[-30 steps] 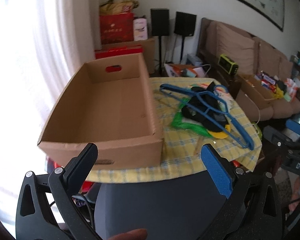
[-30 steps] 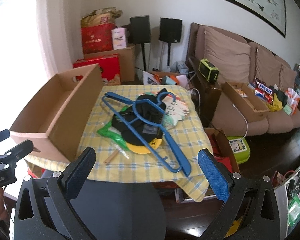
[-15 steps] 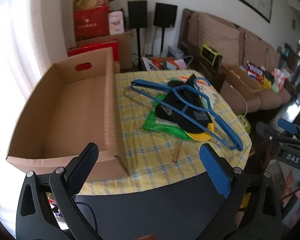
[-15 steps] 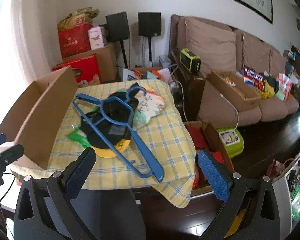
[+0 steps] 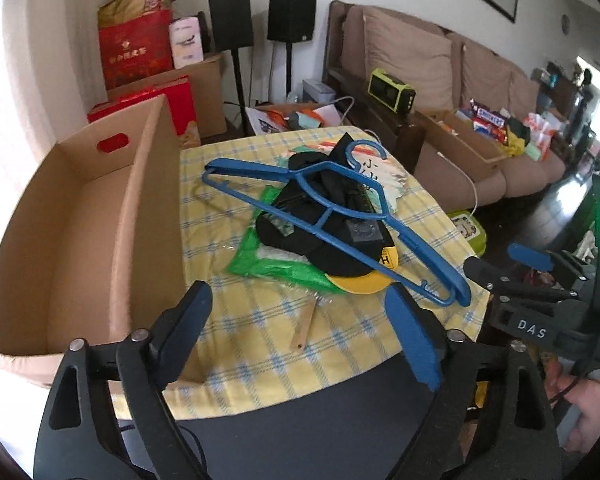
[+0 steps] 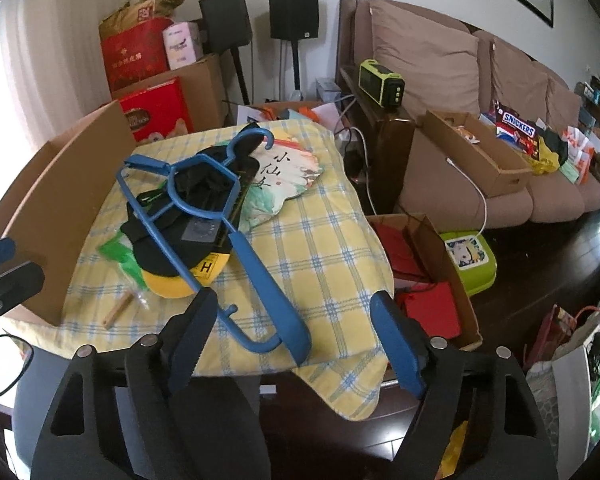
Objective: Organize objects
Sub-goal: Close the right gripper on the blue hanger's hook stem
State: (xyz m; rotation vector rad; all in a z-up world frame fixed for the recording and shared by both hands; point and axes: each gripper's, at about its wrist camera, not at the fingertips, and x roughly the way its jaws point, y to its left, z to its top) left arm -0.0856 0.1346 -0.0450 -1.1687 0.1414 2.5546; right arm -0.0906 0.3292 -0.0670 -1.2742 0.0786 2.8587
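A table with a yellow checked cloth (image 5: 260, 332) has a pile of things on it. On top lies a blue hanger (image 5: 328, 216), stretched from the far left down to the near right edge of the table. Under the hanger is a black cap (image 5: 312, 240) with a yellow brim, and under the cap is a green plastic bag (image 5: 268, 264). A paper fan (image 6: 288, 176) with black writing lies just past the cap, partly under the hanger's hook. A small wooden stick (image 5: 303, 328) lies on the cloth near the bag. On the left side of the table sits a big open cardboard box (image 5: 100, 240) with nothing seen inside it. The left gripper (image 5: 300, 328) is spread wide and holds nothing; it hangs over the near edge of the table, by the box corner. The right gripper (image 6: 296, 336) is spread wide too and holds nothing; the low end of the hanger shows between its fingers. A brown sofa (image 6: 480, 120) stands behind the table.
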